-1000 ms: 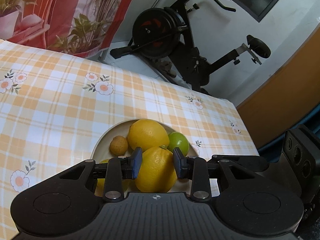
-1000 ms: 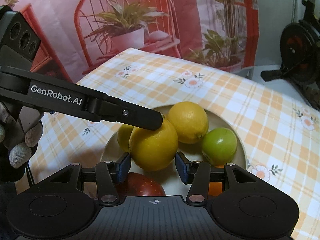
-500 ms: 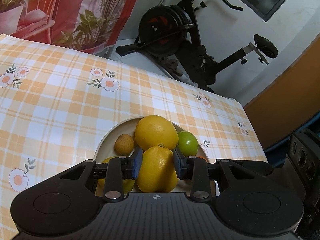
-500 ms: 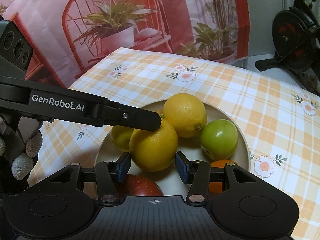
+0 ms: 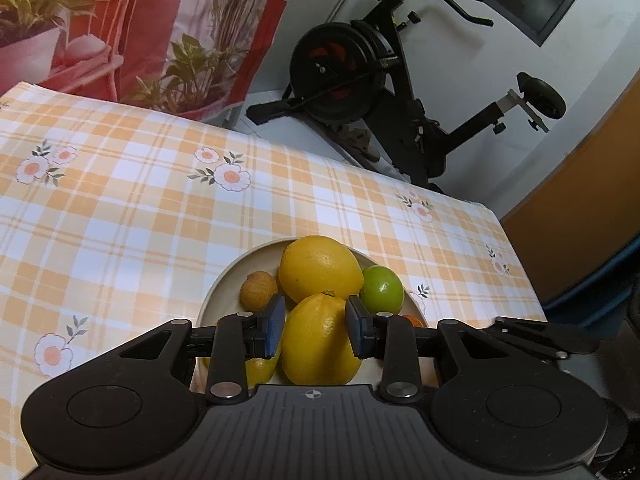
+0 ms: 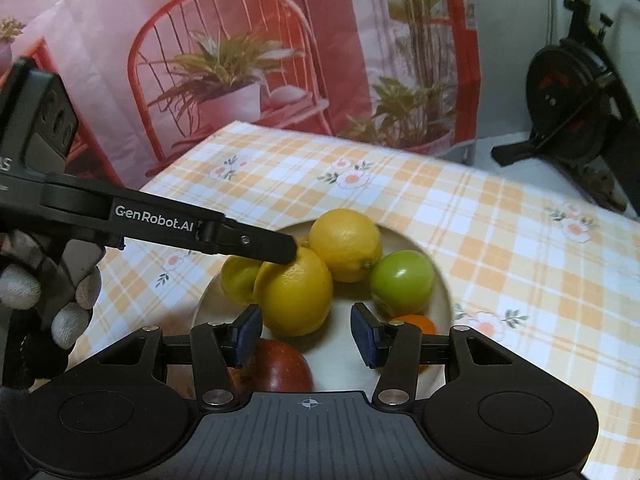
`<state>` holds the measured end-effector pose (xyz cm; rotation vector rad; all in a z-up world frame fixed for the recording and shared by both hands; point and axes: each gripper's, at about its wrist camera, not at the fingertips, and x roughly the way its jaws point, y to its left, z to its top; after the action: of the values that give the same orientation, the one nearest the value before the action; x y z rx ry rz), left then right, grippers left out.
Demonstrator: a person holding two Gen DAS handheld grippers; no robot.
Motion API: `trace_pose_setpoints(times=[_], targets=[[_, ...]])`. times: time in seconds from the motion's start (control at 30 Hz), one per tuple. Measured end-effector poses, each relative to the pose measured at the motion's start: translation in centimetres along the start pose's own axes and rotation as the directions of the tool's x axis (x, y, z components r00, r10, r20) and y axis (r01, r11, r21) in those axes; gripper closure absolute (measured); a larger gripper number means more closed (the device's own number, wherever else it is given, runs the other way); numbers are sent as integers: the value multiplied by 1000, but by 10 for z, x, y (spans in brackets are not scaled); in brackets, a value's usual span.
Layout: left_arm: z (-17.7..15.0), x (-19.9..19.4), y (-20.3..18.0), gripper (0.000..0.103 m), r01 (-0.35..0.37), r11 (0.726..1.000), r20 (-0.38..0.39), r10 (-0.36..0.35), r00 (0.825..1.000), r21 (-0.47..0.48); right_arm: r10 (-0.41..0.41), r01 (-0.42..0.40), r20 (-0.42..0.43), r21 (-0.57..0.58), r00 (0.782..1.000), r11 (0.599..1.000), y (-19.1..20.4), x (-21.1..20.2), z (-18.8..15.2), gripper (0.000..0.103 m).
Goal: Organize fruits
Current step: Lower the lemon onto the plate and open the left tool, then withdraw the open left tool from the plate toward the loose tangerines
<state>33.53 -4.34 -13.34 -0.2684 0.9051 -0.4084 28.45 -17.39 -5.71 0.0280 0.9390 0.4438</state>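
A cream plate [image 5: 224, 280] on the checked tablecloth holds several fruits. My left gripper [image 5: 316, 326] is shut on a yellow lemon [image 5: 320, 340] just above the plate; the lemon also shows in the right wrist view [image 6: 296, 292] with a left finger [image 6: 256, 244] on it. A second lemon [image 5: 320, 268], a green lime [image 5: 382, 288] and a small brown fruit [image 5: 258, 290] lie behind it. My right gripper [image 6: 306, 334] is open and empty, near the plate [image 6: 440, 280]. A red apple [image 6: 276, 364], a small orange [image 6: 412, 322] and another yellow fruit [image 6: 238, 278] also lie in the plate.
The table [image 5: 120, 208] carries an orange checked cloth with flowers. An exercise bike [image 5: 360, 80] stands beyond the far edge. A printed red backdrop [image 6: 240, 60] hangs behind. A gloved hand [image 6: 48, 300] holds the left gripper at the left.
The right gripper has drawn back from the held lemon and sits a little higher. The left gripper keeps its hold on the lemon, and its view has shifted slightly.
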Motion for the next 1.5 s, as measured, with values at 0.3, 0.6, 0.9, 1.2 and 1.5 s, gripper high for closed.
trace_pose_setpoints(times=[0.3, 0.6, 0.9, 1.2, 1.5], targets=[[-8, -41, -5, 68, -48, 998, 75, 44, 996, 48, -79, 85, 131, -41, 988, 996, 0, -44, -28, 57], [-35, -80, -15, 68, -111, 989, 130, 97, 987, 100, -120, 121, 211, 7, 970, 993, -3, -74, -65, 57], [-62, -106, -23, 67, -153, 981, 180, 130, 975, 117, -213, 179, 284, 142, 935, 974, -5, -96, -114, 57], [-91, -116, -41, 67, -210, 968, 241, 173, 955, 138, -315, 296, 296, 108, 902, 949, 1, -106, -160, 57], [-107, -123, -35, 67, -241, 966, 227, 213, 950, 99, -297, 265, 294, 144, 908, 953, -2, -98, -174, 56]])
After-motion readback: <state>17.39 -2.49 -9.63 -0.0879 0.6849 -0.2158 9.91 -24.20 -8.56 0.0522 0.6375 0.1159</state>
